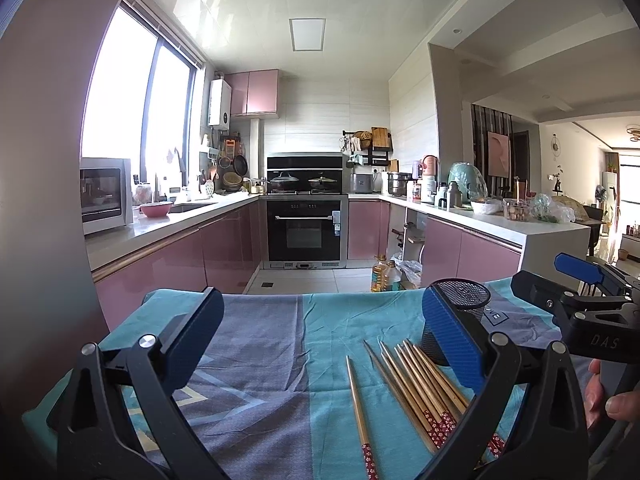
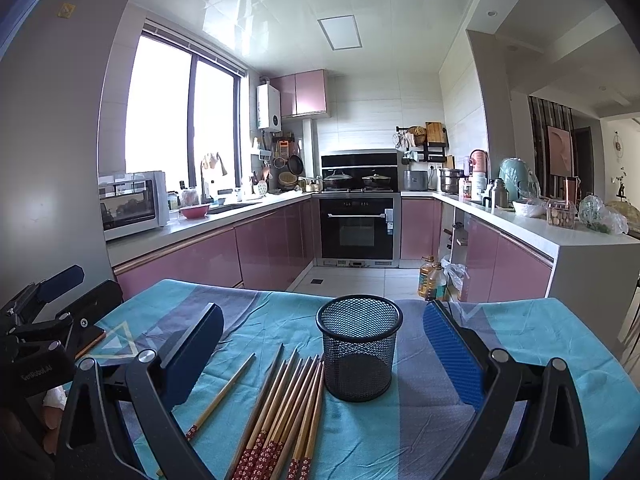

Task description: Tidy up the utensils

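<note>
Both grippers, left gripper [image 1: 320, 344] and right gripper [image 2: 324, 344], hung wide apart, empty, because the chopsticks [image 2: 280, 404] lay beside the cup [image 2: 359, 352], waiting.

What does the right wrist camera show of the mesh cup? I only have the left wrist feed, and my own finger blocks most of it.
Observer: The black mesh cup stands upright on the blue cloth, whole in view and empty.
Operator: Where is it relative to the right gripper?
Observer: It sits between the open fingers of the right gripper, nearer the far end, untouched.
Operator: And the chopsticks?
Observer: The bundle of chopsticks lies flat just left of the cup, tips close to its base; one single chopstick lies apart, further left.
Operator: Can you see my left gripper from there?
Observer: Yes, the left gripper is at the left edge, holding nothing.
</note>
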